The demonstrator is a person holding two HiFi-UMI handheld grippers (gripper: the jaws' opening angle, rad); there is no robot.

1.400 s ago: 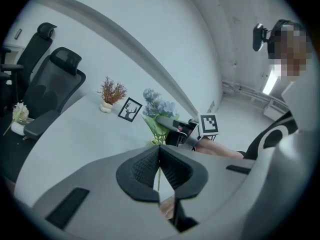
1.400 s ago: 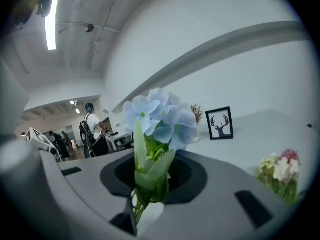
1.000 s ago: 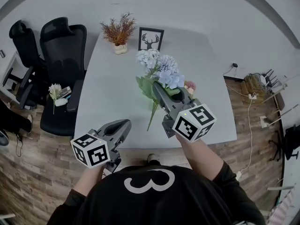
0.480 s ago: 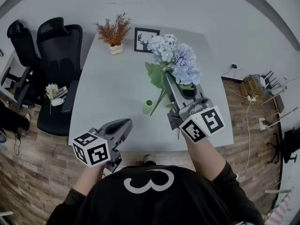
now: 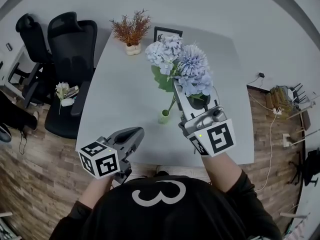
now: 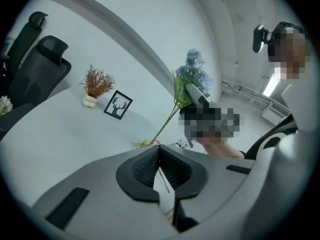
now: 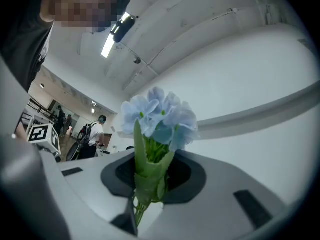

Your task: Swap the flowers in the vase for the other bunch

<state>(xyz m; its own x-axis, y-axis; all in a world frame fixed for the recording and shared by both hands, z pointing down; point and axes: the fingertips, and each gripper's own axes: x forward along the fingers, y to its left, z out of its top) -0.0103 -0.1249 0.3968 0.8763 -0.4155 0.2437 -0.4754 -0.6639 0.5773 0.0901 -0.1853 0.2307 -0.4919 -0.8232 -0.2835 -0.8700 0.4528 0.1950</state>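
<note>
in the head view the blue flowers (image 5: 186,66) cover the jaw tips of the right hand-held gripper (image 5: 179,90) and part of the framed picture (image 5: 161,34), and whether the stem ends sit inside the small green vase (image 5: 164,116) or above it cannot be told. in the left gripper view the left hand-held gripper (image 6: 159,151) hides all but the vase's rim, and a mosaic patch blurs the right one. in the right gripper view the stems (image 7: 136,211) drop behind the gripper body, and the people (image 7: 95,134) far behind are too small to make out.
</note>
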